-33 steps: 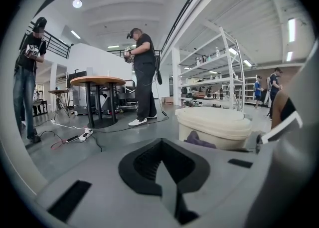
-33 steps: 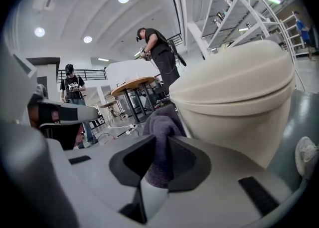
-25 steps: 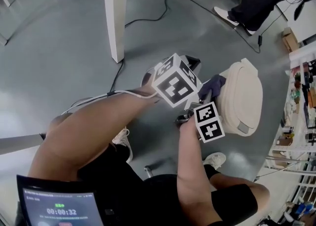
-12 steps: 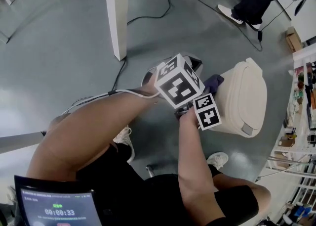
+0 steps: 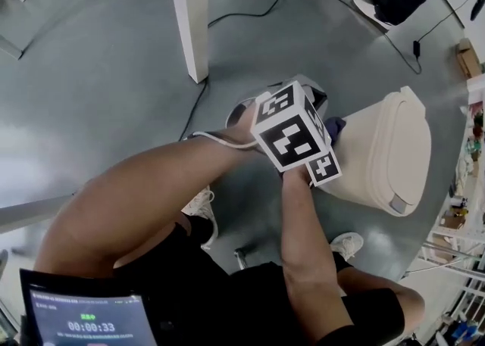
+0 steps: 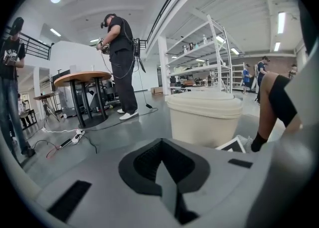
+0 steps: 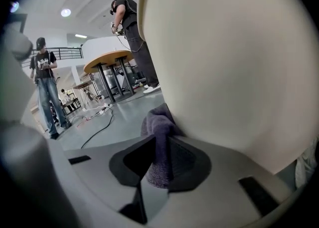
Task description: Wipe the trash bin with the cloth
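Observation:
The cream trash bin (image 5: pixel 390 157) stands on the grey floor at the right of the head view, lid down. A purple cloth (image 5: pixel 334 126) is pressed against its left side wall. In the right gripper view my right gripper (image 7: pixel 158 168) is shut on the cloth (image 7: pixel 159 128), and the bin's wall (image 7: pixel 234 62) fills the frame just ahead. My left gripper (image 6: pixel 160 166) is shut with nothing in it. It points at the bin (image 6: pixel 204 118) from a short way off. In the head view its marker cube (image 5: pixel 290 128) partly covers the right one (image 5: pixel 326 169).
A white post (image 5: pixel 189 11) rises behind the grippers, with cables (image 5: pixel 261 5) on the floor. Another person's shoes (image 5: pixel 377 2) are at the back right, shelving (image 5: pixel 458 216) along the right edge. A round table (image 6: pixel 82 77) and a power strip (image 6: pixel 74 137) lie beyond.
The two marker cubes have drawn together, the right one sliding partly under the left. The cloth stays against the bin's side, now lower on the wall. The head view has shifted.

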A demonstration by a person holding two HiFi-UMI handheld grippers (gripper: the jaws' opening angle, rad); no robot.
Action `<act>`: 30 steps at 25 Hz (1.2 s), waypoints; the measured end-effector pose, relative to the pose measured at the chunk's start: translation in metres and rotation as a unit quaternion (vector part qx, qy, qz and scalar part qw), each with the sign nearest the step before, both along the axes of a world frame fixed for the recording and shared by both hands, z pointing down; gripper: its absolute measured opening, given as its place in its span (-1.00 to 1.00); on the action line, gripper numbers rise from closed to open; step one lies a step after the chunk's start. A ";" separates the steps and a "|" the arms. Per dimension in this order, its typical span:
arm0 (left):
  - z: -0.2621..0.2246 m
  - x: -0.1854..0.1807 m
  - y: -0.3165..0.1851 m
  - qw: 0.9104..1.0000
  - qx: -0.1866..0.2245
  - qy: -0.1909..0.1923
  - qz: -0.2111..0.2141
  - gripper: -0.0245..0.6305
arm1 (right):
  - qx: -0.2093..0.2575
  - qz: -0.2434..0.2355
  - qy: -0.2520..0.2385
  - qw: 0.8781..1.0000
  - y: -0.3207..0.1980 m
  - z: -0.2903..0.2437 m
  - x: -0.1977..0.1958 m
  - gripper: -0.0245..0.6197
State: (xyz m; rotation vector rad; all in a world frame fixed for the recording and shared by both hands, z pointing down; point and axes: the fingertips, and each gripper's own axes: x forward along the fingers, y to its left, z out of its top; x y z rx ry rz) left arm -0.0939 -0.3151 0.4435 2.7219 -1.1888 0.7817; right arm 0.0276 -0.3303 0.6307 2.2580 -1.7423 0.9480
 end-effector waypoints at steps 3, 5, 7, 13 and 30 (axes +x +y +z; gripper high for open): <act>0.001 0.001 0.001 1.000 -0.003 -0.002 0.000 -0.93 | 0.000 -0.010 0.005 1.000 -0.001 0.001 -0.005 -0.71; 0.001 0.000 0.000 1.000 -0.003 -0.005 -0.005 -0.93 | 0.004 -0.021 0.007 1.000 -0.001 -0.002 -0.010 -0.71; 0.000 0.001 -0.001 1.000 -0.003 -0.010 -0.006 -0.93 | 0.008 -0.033 0.008 0.999 -0.002 -0.005 -0.016 -0.71; 0.001 0.007 -0.002 1.000 -0.018 0.001 -0.010 -0.93 | 0.018 -0.066 0.013 0.998 -0.004 -0.013 -0.033 -0.71; -0.002 -0.017 -0.024 0.999 -0.015 0.011 -0.034 -0.93 | 0.024 -0.140 0.029 0.989 -0.010 -0.013 -0.070 -0.71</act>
